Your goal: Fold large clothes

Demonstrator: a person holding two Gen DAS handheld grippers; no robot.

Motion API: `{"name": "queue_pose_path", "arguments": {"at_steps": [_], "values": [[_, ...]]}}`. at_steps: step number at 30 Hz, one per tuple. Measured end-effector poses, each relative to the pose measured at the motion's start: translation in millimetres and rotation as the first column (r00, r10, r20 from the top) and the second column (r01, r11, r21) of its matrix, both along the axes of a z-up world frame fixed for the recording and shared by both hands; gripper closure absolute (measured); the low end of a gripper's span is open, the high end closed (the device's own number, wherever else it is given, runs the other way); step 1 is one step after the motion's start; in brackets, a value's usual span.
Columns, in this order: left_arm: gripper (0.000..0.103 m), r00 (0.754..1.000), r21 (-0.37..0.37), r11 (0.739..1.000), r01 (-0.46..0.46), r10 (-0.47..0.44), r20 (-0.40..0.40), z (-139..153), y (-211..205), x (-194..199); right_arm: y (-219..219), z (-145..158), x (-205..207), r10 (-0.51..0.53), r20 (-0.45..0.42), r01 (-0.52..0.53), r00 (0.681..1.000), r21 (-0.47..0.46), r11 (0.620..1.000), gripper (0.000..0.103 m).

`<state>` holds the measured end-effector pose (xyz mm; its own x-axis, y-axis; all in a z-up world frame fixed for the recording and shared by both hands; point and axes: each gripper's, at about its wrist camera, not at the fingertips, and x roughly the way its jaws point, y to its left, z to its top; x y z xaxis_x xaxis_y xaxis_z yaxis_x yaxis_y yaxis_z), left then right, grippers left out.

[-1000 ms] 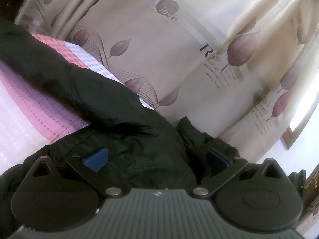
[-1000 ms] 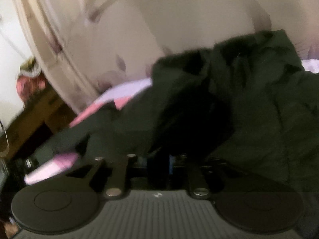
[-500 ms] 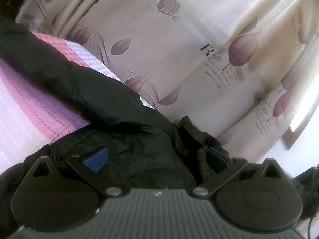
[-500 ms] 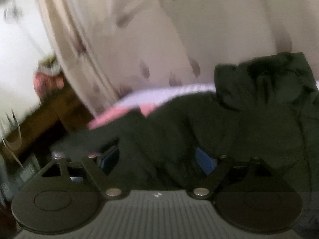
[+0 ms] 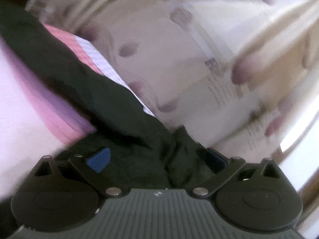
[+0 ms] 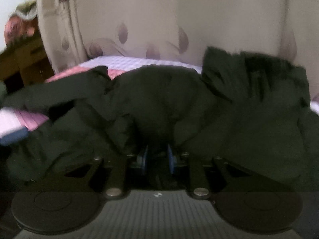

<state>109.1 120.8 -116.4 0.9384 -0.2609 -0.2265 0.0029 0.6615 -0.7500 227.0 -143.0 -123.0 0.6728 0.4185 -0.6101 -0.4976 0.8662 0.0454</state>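
The right gripper (image 6: 156, 159) has just closed on a bunched fold of the dark coat (image 6: 163, 99), which spreads ahead of it across the bed. The left gripper (image 5: 157, 159), jaws wide, has coat between its pads; whether they press it I cannot tell.

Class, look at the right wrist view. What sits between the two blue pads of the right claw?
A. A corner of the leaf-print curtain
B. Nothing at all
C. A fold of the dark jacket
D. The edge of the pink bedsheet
C: the right claw has its blue pads drawn close together, with dark jacket fabric bunched between them; the bedsheet and curtain lie clear of them.
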Motion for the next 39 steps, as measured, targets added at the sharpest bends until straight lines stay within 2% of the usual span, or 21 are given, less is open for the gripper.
{"name": "queue_pose_path", "arguments": {"at_steps": [4,7,11,14,16,20,21,22,23,25,26,29,32,34,37,39], "values": [[0.003,0.996,-0.093,0.992,-0.087,0.085,-0.029,10,55,-17,0,-3,-5,-0.002,0.024,0.002,1.000,-0.008,1.000,0.083],[0.003,0.984,-0.108,0.979,-0.174,0.168,-0.065,14,105,-21,-2,-4,-4,-0.004,0.017,0.004,1.000,0.013,1.000,0.083],[0.003,0.957,-0.163,0.947,-0.278,0.260,-0.125,8,169,-16,0,-2,-6,-0.005,0.026,0.005,1.000,0.009,1.000,0.083],[0.005,0.937,-0.244,0.911,-0.332,0.288,-0.197,-4,206,-5,-1,-3,-7,-0.008,0.028,0.007,1.000,0.015,1.000,0.083],[0.015,0.921,-0.279,0.887,-0.369,0.308,-0.238,-12,224,1,-2,-3,-7,-0.010,0.029,0.009,1.000,0.018,1.000,0.083],[0.023,0.908,-0.304,0.866,-0.398,0.323,-0.267,-15,244,15,-2,-3,-9,-0.013,0.038,0.013,0.999,0.018,1.000,0.082],[0.029,0.903,-0.296,0.865,-0.406,0.328,-0.279,-15,247,19,-2,-3,-9,-0.014,0.038,0.013,0.999,0.019,1.000,0.082],[0.046,0.895,-0.286,0.863,-0.416,0.333,-0.298,-17,249,22,-2,-3,-9,-0.015,0.038,0.014,0.999,0.021,1.000,0.082],[0.055,0.885,-0.278,0.860,-0.428,0.337,-0.320,-19,253,26,-2,-2,-9,-0.015,0.038,0.014,0.999,0.022,1.000,0.082],[0.095,0.865,-0.255,0.857,-0.449,0.345,-0.363,-25,257,32,-3,-3,-9,-0.016,0.039,0.015,0.999,0.023,1.000,0.082],[0.095,0.858,-0.240,0.856,-0.457,0.354,-0.372,-28,257,35,-3,-3,-9,-0.016,0.039,0.015,0.999,0.024,1.000,0.082],[0.097,0.855,-0.191,0.858,-0.476,0.402,-0.328,-24,252,39,-4,-3,-8,-0.016,0.033,0.015,0.999,0.035,0.999,0.082],[0.098,0.863,-0.156,0.864,-0.478,0.428,-0.269,-3,239,44,-7,-3,-6,-0.016,0.017,0.015,1.000,0.056,0.998,0.082],[0.098,0.882,-0.138,0.880,-0.454,0.421,-0.213,22,225,51,-13,-2,-3,-0.017,-0.001,0.017,1.000,0.095,0.995,0.082],[0.098,0.919,-0.096,0.916,-0.389,0.379,-0.103,70,193,58,-32,1,-1,-0.052,-0.033,0.057,0.998,0.207,0.977,0.079],[0.098,0.945,-0.070,0.943,-0.326,0.324,-0.031,102,165,64,-51,8,-9,-0.090,-0.048,0.100,0.995,0.300,0.949,0.067]]}}
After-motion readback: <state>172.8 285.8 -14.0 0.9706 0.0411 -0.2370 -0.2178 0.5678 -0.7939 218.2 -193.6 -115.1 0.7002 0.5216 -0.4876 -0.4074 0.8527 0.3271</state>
